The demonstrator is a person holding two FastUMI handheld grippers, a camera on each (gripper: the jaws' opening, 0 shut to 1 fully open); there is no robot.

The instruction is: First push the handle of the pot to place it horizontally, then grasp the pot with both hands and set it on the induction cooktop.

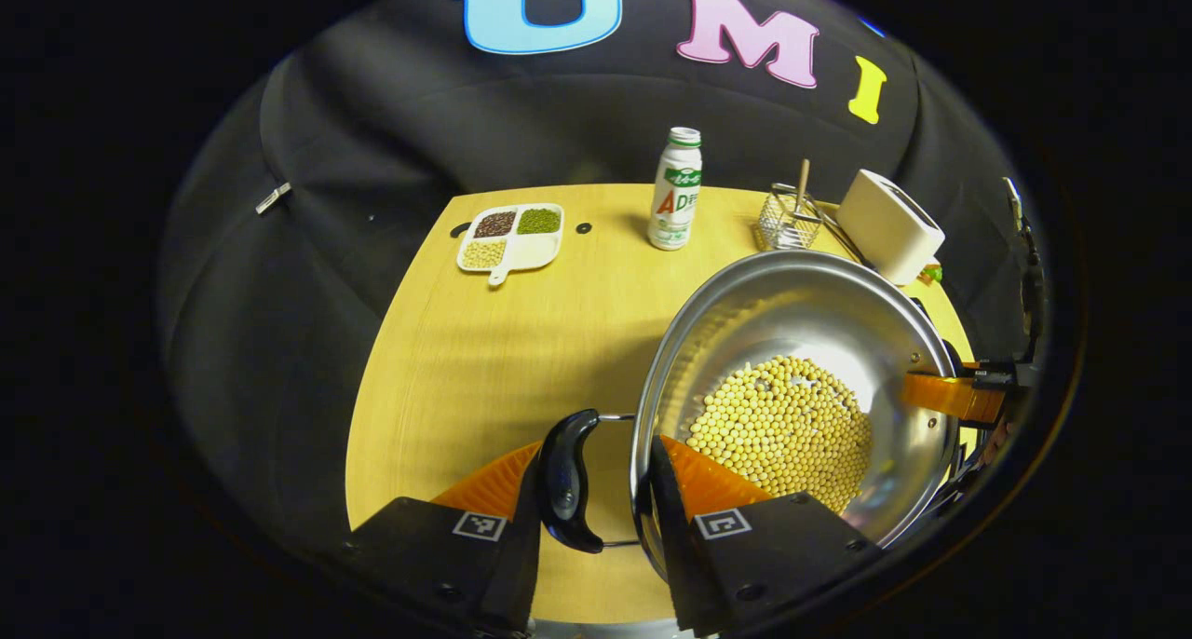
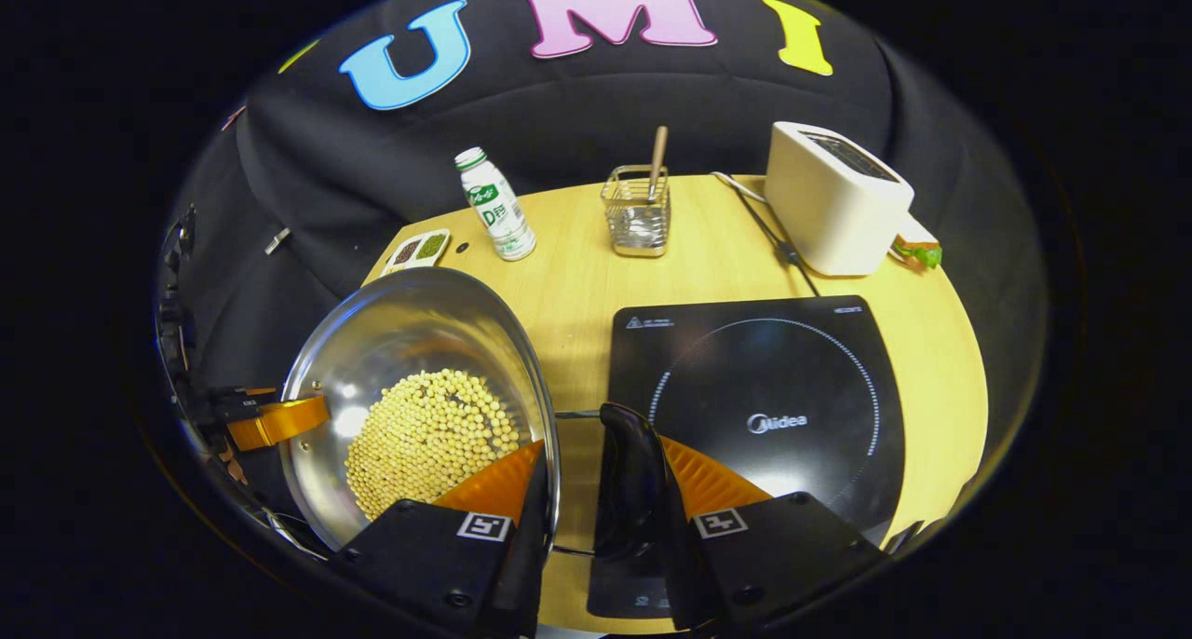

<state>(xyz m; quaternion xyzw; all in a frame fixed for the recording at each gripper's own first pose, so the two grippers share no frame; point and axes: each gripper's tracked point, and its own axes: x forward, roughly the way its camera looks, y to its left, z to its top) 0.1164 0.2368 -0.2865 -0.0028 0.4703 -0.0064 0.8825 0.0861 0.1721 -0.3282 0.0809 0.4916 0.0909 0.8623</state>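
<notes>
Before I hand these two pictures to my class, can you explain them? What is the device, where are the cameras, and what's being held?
A person holds a two-finger gripper in each hand, with a fisheye camera riding on each. The left gripper view looks along the left gripper, the right gripper view along the right gripper. Each clamps a black handle against the wall of a steel pot of yellow beans. The pot is beside the induction cooktop, not on it. Also on the table: a bottle, a toaster, a wire holder and a divided dish.
</notes>
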